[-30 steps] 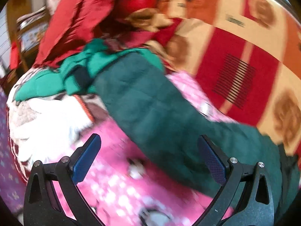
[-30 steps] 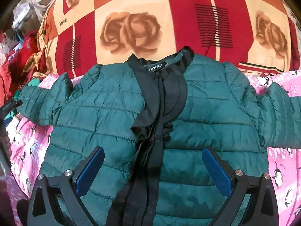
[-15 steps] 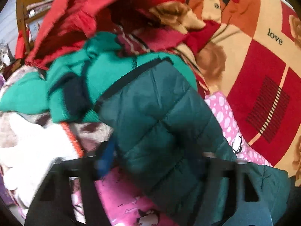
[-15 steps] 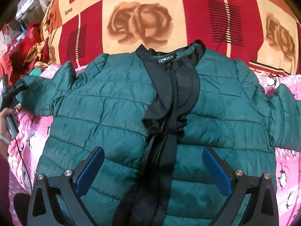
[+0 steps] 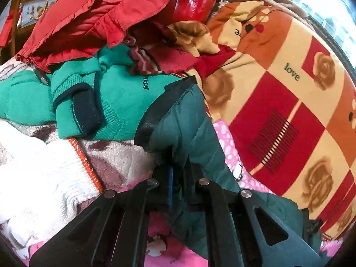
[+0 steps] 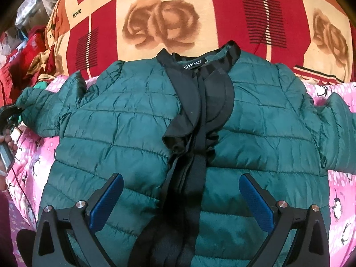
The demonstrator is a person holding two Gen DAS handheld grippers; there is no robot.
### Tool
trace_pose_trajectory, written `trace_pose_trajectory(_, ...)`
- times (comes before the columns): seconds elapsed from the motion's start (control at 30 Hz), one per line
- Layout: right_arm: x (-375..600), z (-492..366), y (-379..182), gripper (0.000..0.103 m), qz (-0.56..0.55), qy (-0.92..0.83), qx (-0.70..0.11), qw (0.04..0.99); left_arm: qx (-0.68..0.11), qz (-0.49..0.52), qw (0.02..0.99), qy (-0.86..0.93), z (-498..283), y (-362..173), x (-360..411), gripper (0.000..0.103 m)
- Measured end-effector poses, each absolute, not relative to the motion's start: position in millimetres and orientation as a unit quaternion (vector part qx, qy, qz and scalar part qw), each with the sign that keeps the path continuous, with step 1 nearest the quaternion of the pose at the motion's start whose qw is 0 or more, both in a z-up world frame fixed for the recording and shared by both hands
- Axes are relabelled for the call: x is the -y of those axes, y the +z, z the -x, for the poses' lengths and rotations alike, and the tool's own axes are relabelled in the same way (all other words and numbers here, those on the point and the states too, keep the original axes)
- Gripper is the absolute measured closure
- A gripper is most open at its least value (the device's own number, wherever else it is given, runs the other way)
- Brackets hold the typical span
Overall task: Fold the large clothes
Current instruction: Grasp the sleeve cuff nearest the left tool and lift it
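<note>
At the left edge of the pink penguin sheet (image 6: pixel 33 169), the left gripper (image 5: pixel 178 178) has just closed its jaws on the sleeve cuff (image 5: pixel 178 120) of the green quilted jacket (image 6: pixel 124 133), which lies front-up and spread across the sheet, collar toward the rose-print blanket (image 6: pixel 155 22). Step judged: first sleeve fold. Next move calls for carrying the cuff inward over the chest. The right gripper (image 6: pixel 181 200) hovers wide open above the hem, holding nothing. No containers visible.

tool: black frame (image 6: pixel 180 202) | pads: blue, textured (image 6: pixel 255 202) | screws: silver | sleeve: maroon (image 6: pixel 4 222)
</note>
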State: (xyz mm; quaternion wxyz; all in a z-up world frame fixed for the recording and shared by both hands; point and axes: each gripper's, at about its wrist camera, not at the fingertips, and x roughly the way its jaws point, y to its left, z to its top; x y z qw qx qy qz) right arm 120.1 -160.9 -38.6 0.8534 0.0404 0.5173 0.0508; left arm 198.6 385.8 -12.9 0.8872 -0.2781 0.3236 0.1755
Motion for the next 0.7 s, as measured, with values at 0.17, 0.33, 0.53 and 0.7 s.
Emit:
trace_pose_trajectory(0.17,161.1,-116.0,-37.5,0.0,-0.042,0.052,-0.515,0.855,-0.315,0.288,0.894,0.137,-180.7,-1.8,-370.7,0.098)
trace_pose_trajectory(0.33,163.9,-112.6,-37.8,0.0,-0.047,0.05,-0.516,0.854,-0.302,0.261,0.914,0.075,-167.6,20.2,-332.7,0.099)
trace_pose_trajectory(0.53,170.5,-106.3,-31.3,0.0,-0.049,0.047,-0.509,0.858,-0.298,0.21,0.931,0.018,-159.8,45.5,-273.2,0.099)
trace_pose_trajectory(0.7,183.0,-102.7,-30.0,0.0,-0.054,0.037,-0.507,0.859,-0.306,0.164,0.938,-0.026,-155.4,56.4,-217.5,0.099)
